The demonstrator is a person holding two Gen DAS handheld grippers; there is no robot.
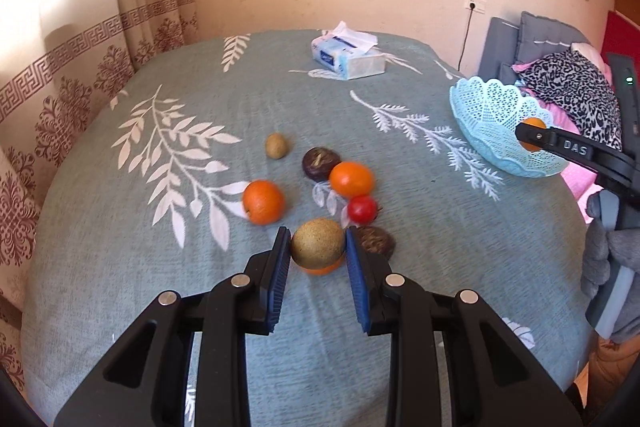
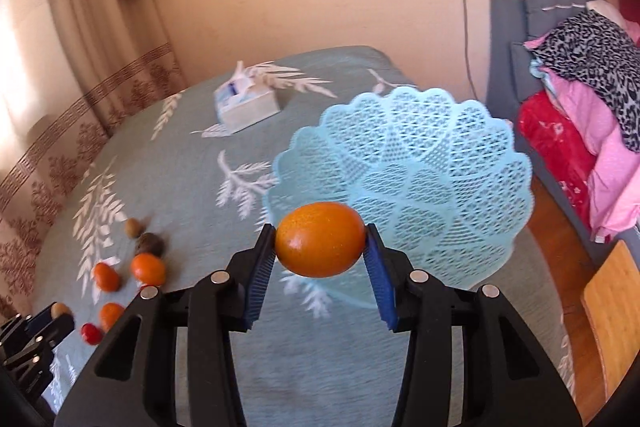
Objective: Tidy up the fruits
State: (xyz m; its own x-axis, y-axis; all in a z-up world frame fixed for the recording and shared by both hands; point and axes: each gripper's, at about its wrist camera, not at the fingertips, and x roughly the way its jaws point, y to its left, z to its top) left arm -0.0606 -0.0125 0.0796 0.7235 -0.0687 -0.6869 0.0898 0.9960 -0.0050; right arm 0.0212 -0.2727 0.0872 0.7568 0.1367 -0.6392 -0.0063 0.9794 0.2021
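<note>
1. The left gripper [image 1: 318,247] is closed on a round, rough brown fruit [image 1: 317,242] between its blue ribbed pads, above the cloth [image 1: 160,267].
2. The right gripper [image 2: 320,241] pinches a smooth oval orange [image 2: 320,239] at the near rim of the lacy plastic basket [image 2: 420,163].
3. From the brown fruit, a round tomato [image 1: 362,209] lies at 2 o'clock and a dimpled orange fruit [image 1: 263,202] at 10 o'clock.
4. A soft tissue pack [image 1: 348,57] lies far at 12 o'clock.

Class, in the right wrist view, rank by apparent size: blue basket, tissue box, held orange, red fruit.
1. blue basket
2. held orange, enlarged by nearness to the camera
3. tissue box
4. red fruit
</note>
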